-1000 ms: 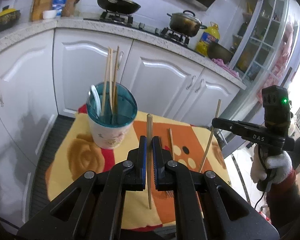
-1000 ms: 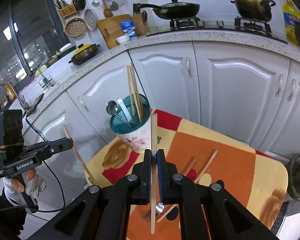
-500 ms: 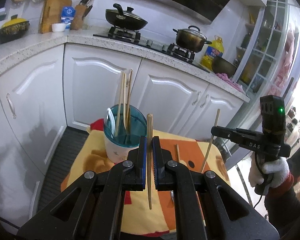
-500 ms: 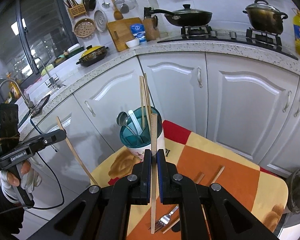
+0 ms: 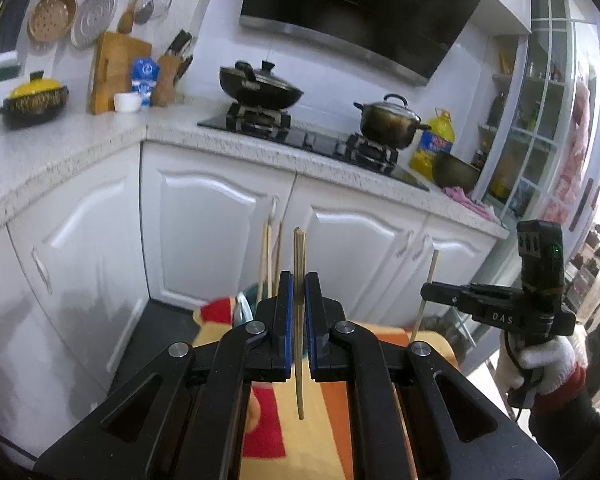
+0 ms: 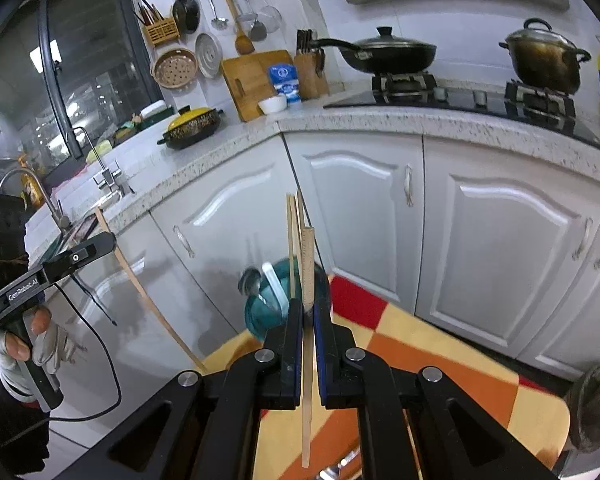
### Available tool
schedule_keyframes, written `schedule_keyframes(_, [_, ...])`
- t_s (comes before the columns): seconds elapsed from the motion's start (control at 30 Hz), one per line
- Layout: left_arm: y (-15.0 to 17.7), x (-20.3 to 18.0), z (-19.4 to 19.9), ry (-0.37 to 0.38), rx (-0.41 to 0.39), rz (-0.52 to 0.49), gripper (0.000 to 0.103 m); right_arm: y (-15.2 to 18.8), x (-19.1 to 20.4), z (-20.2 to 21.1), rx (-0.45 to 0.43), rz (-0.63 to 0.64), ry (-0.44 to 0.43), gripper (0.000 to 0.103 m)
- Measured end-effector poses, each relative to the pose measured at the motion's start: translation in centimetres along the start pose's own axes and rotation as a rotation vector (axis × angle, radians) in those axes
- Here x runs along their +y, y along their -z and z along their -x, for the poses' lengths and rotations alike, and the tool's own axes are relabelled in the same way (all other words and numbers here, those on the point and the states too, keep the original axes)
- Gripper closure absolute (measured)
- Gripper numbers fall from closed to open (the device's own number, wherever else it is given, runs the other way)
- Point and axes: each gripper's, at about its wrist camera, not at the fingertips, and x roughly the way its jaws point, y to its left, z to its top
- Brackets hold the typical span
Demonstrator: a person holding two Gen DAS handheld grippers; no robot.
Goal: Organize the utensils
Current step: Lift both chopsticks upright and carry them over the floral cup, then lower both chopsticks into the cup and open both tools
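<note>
My left gripper (image 5: 298, 280) is shut on a wooden chopstick (image 5: 298, 252) that stands upright between its blue pads. My right gripper (image 6: 308, 308) is shut on another wooden chopstick (image 6: 308, 264), also upright. A teal utensil cup (image 6: 260, 308) with chopsticks, a spoon and a white utensil stands on the patterned tablecloth (image 6: 440, 364) just beyond the right gripper. In the left wrist view only the cup's rim (image 5: 242, 306) and its chopsticks (image 5: 266, 256) show behind the fingers. Each view shows the other gripper, held by a gloved hand (image 5: 540, 364), raised at the side with its chopstick.
White kitchen cabinets (image 6: 500, 248) stand close behind the small table. The counter (image 5: 260, 144) carries a stove with a wok and a pot, an oil bottle, a cutting board and a knife block. A fork tip (image 6: 340, 464) lies on the cloth under the right gripper.
Both grippers have risen with their chopsticks, and both views have tilted upward. The cup and table have slid lower in both views and are now partly hidden behind the fingers.
</note>
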Motion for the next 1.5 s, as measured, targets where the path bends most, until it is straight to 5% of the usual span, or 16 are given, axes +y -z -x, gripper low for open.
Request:
schedule_keyframes(0.4, [-5.4,0.8,-4.4,-0.095,-0.078,-0.038,0.099,-6.0,1.0,-2.4,-0.057,0.02,-0.003,0.098])
schedule_keyframes(0.73, [-4.6,1.7,-10.6,-0.154,-0.025,-0.032,0.099,-10.0,0.3,-7.6,-0.097,-0.02,0.038,0.098])
schedule_keyframes(1.37, [0.7,1.8,-17.3,-0.18,0.145,-0.021,0.099,-4.9,-2.7,-16.7,0.128,-0.062,0.022,0.098])
schedule_keyframes(1.5, [0.9,1.7,-17.3,-0.179,0.162,-0.017,0.097,-4.1,-3.4,-16.3,0.139,-0.084,0.014,0.085])
